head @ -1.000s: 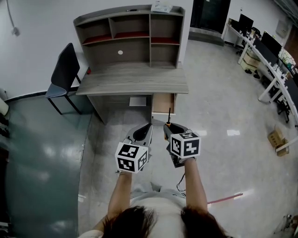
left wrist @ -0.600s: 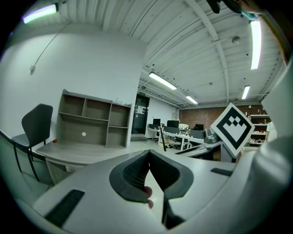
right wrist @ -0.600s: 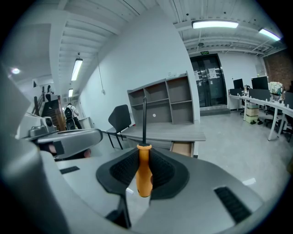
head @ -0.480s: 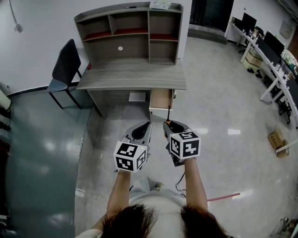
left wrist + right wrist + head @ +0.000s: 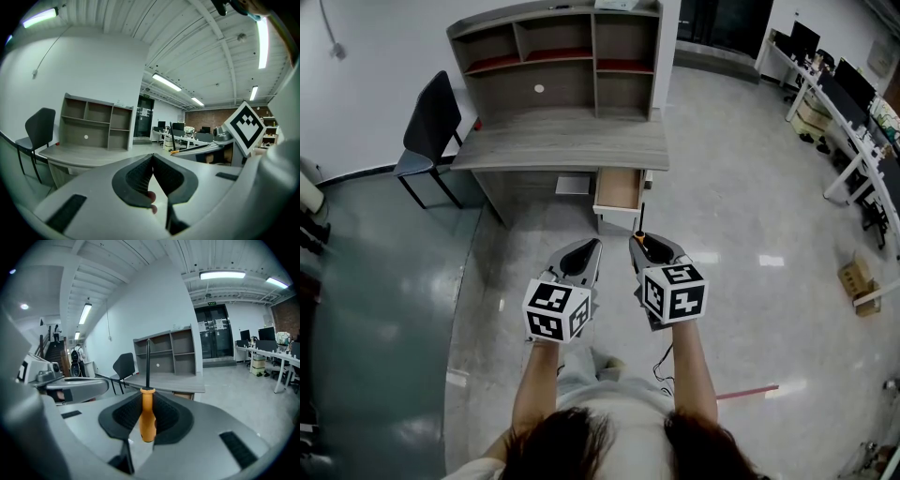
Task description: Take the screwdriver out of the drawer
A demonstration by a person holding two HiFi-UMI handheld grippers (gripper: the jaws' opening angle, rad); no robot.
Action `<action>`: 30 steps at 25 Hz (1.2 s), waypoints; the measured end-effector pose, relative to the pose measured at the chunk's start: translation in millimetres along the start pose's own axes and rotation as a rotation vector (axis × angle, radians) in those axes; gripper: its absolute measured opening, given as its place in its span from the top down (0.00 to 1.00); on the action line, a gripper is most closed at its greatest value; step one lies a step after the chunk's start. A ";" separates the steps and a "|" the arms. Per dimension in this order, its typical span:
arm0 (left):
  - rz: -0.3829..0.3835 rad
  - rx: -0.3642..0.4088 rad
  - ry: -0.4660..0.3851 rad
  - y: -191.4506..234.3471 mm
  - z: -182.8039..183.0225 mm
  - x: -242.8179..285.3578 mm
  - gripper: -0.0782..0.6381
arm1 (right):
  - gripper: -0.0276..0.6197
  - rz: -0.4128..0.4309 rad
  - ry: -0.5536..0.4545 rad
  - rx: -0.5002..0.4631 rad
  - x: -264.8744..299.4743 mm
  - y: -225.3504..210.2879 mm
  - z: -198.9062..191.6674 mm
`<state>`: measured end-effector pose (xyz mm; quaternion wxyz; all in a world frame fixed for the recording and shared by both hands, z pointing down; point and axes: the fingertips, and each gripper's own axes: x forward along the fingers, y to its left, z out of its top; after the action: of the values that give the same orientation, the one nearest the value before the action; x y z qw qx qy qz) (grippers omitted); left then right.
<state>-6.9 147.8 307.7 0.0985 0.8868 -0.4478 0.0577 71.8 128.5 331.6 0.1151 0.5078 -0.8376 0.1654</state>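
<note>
- My right gripper (image 5: 147,404) is clamped on the screwdriver (image 5: 147,420). Both dark ribbed pads (image 5: 123,416) press against its orange handle, and the thin black shaft stands straight up past the jaw tips.
- In the head view, the screwdriver is out of the drawer (image 5: 620,190). I hold it in the air above the shiny floor, well apart from the desk (image 5: 562,141). The drawer hangs open under the desk's right end.
- My left gripper (image 5: 152,161) is closed on nothing, its pads touching at the tips. It hovers just beside the right one.
- I judge the screwdriver to be light and rigid, with nothing about it that would bend or break in my grip.
- The handle looks like smooth plastic, so it could pivot or slide between the pads. Their ribbing should help to stop that.
- The thick middle of the handle looks like the best place to hold it. The narrow steel shaft would probably roll and slip.
- My pads sit on the upper handle, near the collar, and the butt end hangs below them.
</note>
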 end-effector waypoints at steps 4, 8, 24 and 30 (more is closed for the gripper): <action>0.002 0.009 -0.002 -11.4 3.0 1.7 0.87 | 0.83 -0.008 -0.020 -0.016 -11.4 -6.9 1.7; -0.002 0.019 -0.009 -20.9 6.4 3.2 0.87 | 0.83 -0.024 -0.052 -0.034 -21.1 -14.0 2.6; -0.046 0.059 -0.017 -23.9 23.5 16.2 0.87 | 0.83 -0.118 -0.178 -0.112 -31.6 -27.1 30.5; -0.063 0.067 -0.019 -13.7 31.1 21.4 0.87 | 0.83 -0.135 -0.196 -0.114 -24.4 -26.7 37.8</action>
<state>17.2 132.0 279.7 0.0659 0.9039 -0.4183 0.0610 105.7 122.0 292.3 0.0720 0.5694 -0.8168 0.0590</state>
